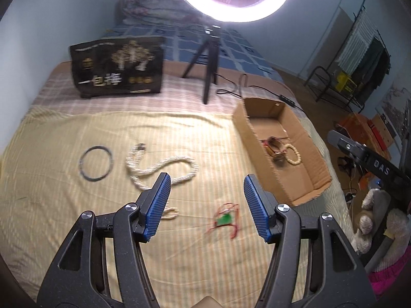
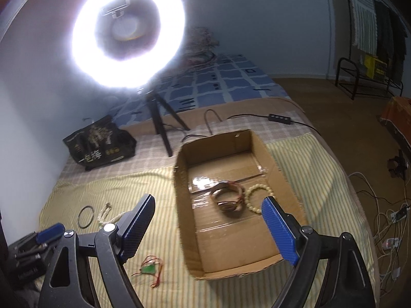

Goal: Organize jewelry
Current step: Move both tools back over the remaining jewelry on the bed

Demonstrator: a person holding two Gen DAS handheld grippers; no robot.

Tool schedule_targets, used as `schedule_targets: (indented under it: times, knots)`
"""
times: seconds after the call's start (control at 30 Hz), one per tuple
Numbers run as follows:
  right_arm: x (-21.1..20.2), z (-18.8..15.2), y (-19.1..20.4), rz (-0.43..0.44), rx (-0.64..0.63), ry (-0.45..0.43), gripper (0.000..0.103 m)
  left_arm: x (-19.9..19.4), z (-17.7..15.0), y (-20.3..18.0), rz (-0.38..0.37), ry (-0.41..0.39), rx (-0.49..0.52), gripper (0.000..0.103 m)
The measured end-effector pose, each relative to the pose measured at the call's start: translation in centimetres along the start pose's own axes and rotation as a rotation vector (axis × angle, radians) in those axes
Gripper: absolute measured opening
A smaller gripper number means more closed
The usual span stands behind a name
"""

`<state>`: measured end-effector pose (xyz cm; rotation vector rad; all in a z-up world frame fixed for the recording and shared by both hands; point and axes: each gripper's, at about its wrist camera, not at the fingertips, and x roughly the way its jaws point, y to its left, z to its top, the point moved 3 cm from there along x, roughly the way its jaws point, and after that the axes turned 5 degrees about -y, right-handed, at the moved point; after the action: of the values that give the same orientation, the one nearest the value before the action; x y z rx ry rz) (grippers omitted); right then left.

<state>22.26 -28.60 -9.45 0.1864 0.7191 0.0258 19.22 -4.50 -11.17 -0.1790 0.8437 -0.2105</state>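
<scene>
A long pearl necklace (image 1: 159, 166) and a dark ring bangle (image 1: 95, 162) lie on the yellow striped bedcover. A green pendant on red cord (image 1: 224, 219) lies nearer, between my left gripper's fingers in view. A small pale piece (image 1: 170, 213) shows beside the left finger. My left gripper (image 1: 206, 187) is open and empty above them. The cardboard box (image 2: 185, 205) holds a brown bangle (image 2: 227, 197) and a cream bead bracelet (image 2: 257, 200). My right gripper (image 2: 208, 209) is open and empty over the box's near half. The pendant (image 2: 149, 269) lies left of the box.
A ring light on a black tripod (image 1: 205, 71) stands behind the box, its cable (image 2: 257, 116) trailing right. A black printed bag (image 1: 118, 69) stands at the back left. The bed's right edge drops to a floor with cables (image 2: 385, 218) and clutter.
</scene>
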Motion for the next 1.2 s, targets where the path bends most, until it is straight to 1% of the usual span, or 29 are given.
schedule_targets:
  times: [0.2,0.37,0.5,0.6,0.77,0.8,0.83,0.9,1.0,1.03,1.07,1.2]
  knots:
    - [0.5,-1.1,3.8,0.060,-0.065,0.017,0.087,-1.4,-0.3,4.7,0.060,-0.002,-0.042,0.061]
    - [1.6,-2.3,7.1,0.111,-0.126,0.050,0.087,-2.0,-1.0,8.3,0.116,0.008,-0.069,0.061]
    - [3.1,-3.7,9.3,0.152,-0.148,0.105,0.087,-2.0,-2.0,10.7,0.143,0.040,-0.084,0.061]
    - [4.3,-4.9,10.6,0.187,-0.158,0.164,0.087,-1.6,-2.8,12.1,0.153,0.071,-0.097,0.061]
    - [6.2,-6.9,12.8,0.223,-0.199,0.239,0.087,-0.6,-4.2,14.3,0.153,0.134,-0.139,0.061]
    - [6.6,-7.4,13.3,0.230,-0.215,0.259,0.087,-0.2,-4.6,14.8,0.151,0.150,-0.155,0.059]
    - [7.0,-8.0,13.9,0.234,-0.235,0.277,0.087,0.1,-5.1,15.2,0.152,0.168,-0.168,0.051]
    - [7.6,-8.8,14.7,0.247,-0.263,0.301,0.087,0.9,-5.9,15.5,0.145,0.209,-0.179,0.041]
    - [8.3,-10.2,16.0,0.282,-0.305,0.351,0.086,1.8,-6.8,15.6,0.140,0.248,-0.180,0.038]
    - [8.4,-10.4,16.3,0.287,-0.311,0.360,0.086,2.0,-7.0,15.6,0.137,0.259,-0.178,0.033]
    - [8.6,-10.8,16.7,0.296,-0.322,0.374,0.085,2.3,-7.1,15.5,0.136,0.268,-0.177,0.032]
    - [9.3,-11.8,18.0,0.325,-0.360,0.415,0.081,2.8,-7.3,15.3,0.131,0.279,-0.180,0.031]
